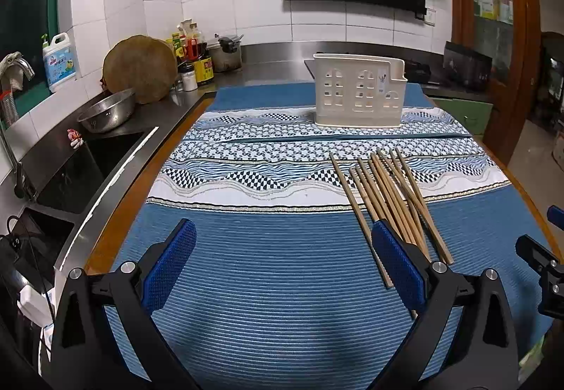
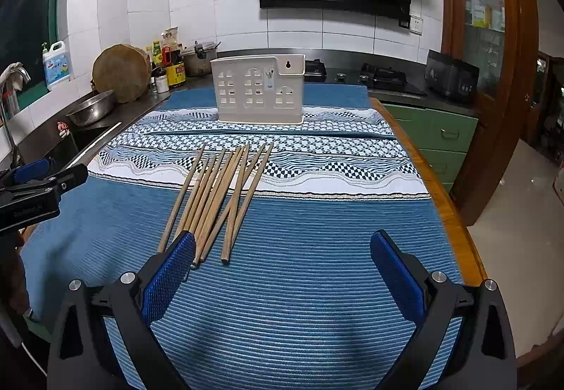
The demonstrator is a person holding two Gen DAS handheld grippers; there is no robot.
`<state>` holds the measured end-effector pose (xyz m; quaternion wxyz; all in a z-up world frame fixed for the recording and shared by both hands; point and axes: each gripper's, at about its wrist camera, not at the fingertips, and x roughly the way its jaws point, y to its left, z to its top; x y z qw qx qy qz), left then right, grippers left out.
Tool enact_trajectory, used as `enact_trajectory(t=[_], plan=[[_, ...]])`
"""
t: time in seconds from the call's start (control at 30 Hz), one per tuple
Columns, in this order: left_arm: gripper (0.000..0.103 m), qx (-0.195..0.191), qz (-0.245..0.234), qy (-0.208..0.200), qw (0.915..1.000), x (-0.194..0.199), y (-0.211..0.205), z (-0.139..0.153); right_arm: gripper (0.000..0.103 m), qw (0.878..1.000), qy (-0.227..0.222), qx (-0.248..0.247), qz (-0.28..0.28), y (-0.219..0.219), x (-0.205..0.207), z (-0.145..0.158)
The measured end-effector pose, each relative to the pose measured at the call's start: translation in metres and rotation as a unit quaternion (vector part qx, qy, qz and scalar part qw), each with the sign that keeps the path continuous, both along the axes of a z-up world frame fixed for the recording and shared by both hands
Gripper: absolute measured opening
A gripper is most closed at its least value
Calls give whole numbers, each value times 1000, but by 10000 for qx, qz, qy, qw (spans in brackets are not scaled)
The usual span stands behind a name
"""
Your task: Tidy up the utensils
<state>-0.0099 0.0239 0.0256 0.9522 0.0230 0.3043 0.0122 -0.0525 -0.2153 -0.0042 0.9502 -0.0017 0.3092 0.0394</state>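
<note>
Several wooden chopsticks (image 1: 387, 199) lie side by side on the blue patterned cloth (image 1: 264, 266); they also show in the right wrist view (image 2: 218, 199). A white perforated utensil holder (image 1: 357, 95) stands upright at the far end of the cloth, also in the right wrist view (image 2: 259, 93). My left gripper (image 1: 283, 249) is open and empty, left of the chopsticks, its right finger over their near ends. My right gripper (image 2: 282, 256) is open and empty, right of the chopsticks, its left finger by their near ends.
A sink (image 1: 81, 171) and steel bowl (image 1: 107, 109) lie to the left, with a round chopping board (image 1: 141, 69), detergent jug (image 1: 60, 62) and sauce bottles (image 1: 192, 51) behind. A gas hob (image 2: 384, 76) and green cabinet (image 2: 437, 139) are right. The table's wooden edge (image 2: 444, 199) runs along the right.
</note>
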Motion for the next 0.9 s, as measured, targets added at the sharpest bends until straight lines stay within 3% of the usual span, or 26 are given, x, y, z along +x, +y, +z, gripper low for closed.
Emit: enact_trajectory(t=[0.27, 0.4, 0.73, 0.9], plan=[[98, -58, -47, -40, 10000, 0, 0, 4, 95, 10000, -72, -8, 3, 0, -1, 4], [98, -62, -42, -31, 10000, 1, 1, 3, 83, 10000, -37, 24, 52, 1, -1, 2], [98, -229, 93, 183, 9995, 11, 12, -10, 77, 9994, 245, 163, 153, 5, 13, -13], [98, -352, 170, 340, 9987, 18, 19, -20, 69, 9984, 464, 220, 253, 11, 27, -24]])
